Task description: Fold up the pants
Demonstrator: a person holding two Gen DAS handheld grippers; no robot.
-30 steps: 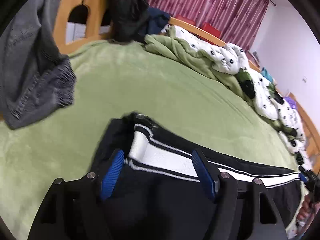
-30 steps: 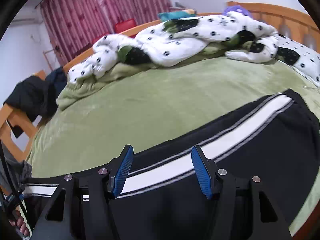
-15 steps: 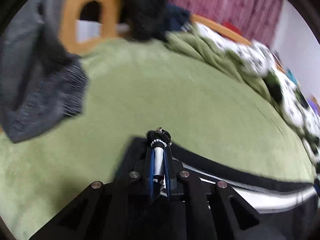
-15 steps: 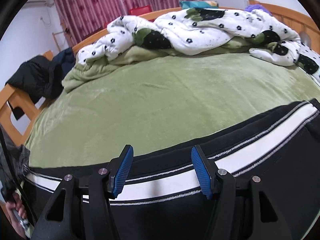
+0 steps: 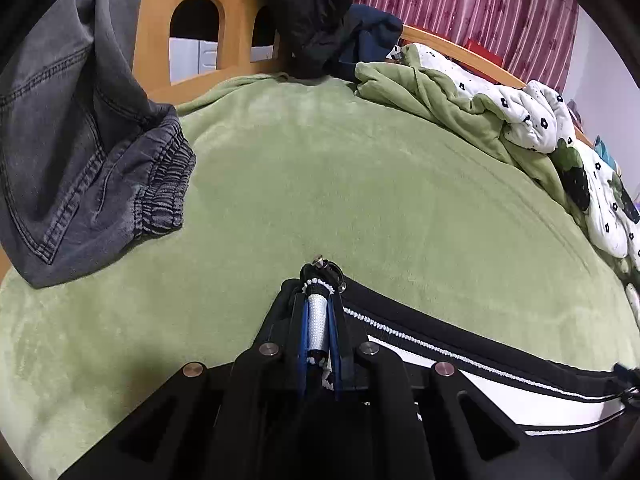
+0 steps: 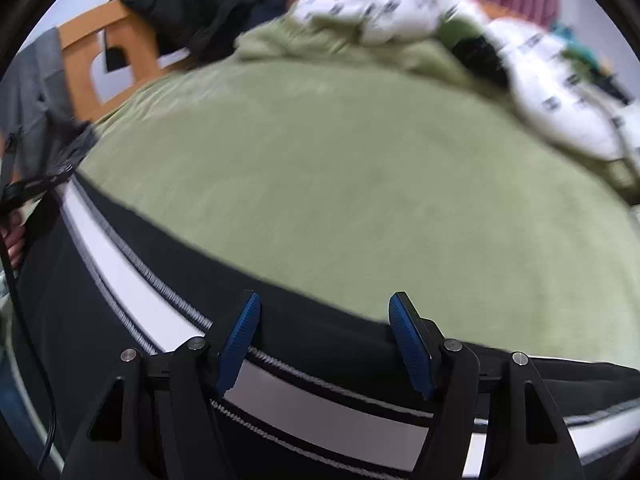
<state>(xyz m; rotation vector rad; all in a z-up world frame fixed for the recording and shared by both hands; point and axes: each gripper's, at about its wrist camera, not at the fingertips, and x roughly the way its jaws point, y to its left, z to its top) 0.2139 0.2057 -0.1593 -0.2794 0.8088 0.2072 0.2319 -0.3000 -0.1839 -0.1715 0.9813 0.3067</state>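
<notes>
Now L gripper (image 5: 319, 330) tight on ribbed-trim black pants (image 5: 460, 364) — R gripper (image 6: 326, 338) agape.

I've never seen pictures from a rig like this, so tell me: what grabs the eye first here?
The black track pants with a broad white side stripe lie along the near edge of the green plush bedspread. The left gripper has its blue fingers pinched shut on the pants' end, while the right gripper hangs open over the stripe. A grey denim garment lies at the left.
</notes>
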